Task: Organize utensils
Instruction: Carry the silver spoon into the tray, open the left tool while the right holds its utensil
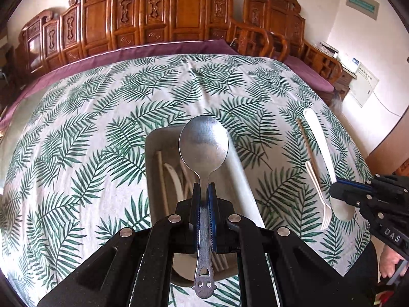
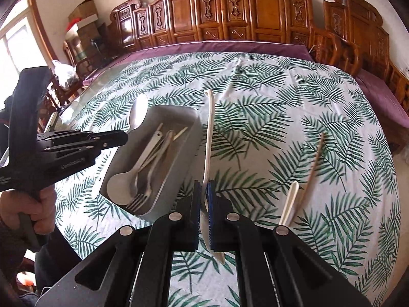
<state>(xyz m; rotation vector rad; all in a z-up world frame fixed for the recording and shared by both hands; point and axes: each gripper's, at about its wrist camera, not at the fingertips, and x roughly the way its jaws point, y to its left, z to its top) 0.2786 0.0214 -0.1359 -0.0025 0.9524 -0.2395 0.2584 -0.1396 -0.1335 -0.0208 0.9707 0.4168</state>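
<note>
- Our left gripper (image 1: 204,192) clamps the metal spoon (image 1: 203,143) over the tray (image 2: 190,128)
- Right gripper (image 2: 204,192) pinches what looks like a white spoon (image 2: 208,138)
- Next we lower both, release inside

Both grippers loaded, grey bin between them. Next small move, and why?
Probably lower the left gripper a little and release the metal spoon into the grey bin. The spoon's bowl already hangs over the bin, which holds other cutlery. The right gripper, shut on the white utensil, sits off to the bin's side and can follow.
</note>
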